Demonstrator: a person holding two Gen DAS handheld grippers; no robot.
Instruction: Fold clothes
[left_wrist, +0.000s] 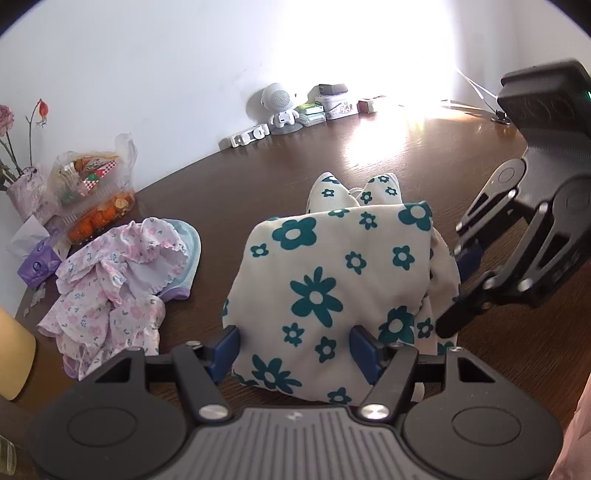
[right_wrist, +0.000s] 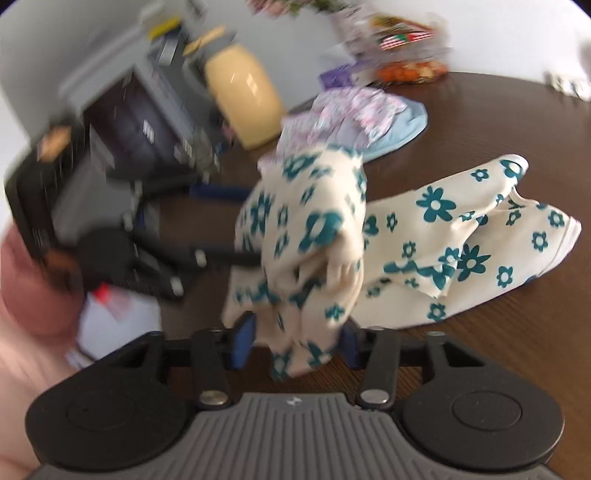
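The cream garment (left_wrist: 325, 280) with teal flowers lies in the middle of the brown tabletop (left_wrist: 258, 177), one part folded over and lifted, the rest spread flat toward the far side. In the right wrist view the same garment (right_wrist: 461, 240) trails flat to the right while a bunched fold rises in the centre.

The left gripper (left_wrist: 295, 350) straddles the near edge of the cloth. Its jaws stand apart, a blue pad (left_wrist: 225, 350) on each side of the fabric; whether the pads press on it I cannot tell. The right gripper (right_wrist: 295, 341) has a hanging fold of the garment between its blue pads (right_wrist: 243, 341), and the jaws look closed on that fold, though the picture is blurred. In the left wrist view the right gripper (left_wrist: 461, 280) comes in from the right, its tips at the garment's side edge.

To the left of the garment lies a crumpled pink floral garment (left_wrist: 114, 284) on top of a pale blue one (left_wrist: 188, 243), apart from the cream one. Beyond them, near the tabletop's edge, stand a plastic bag of snacks and oranges (left_wrist: 96, 192), a purple tissue pack (left_wrist: 37, 266) and a vase with flowers (left_wrist: 22, 192). Against the wall at the back sit a small white robot figure (left_wrist: 280, 107) and a stack of boxes (left_wrist: 328, 103). A cream cylinder (right_wrist: 243, 96) stands off the tabletop's left edge.
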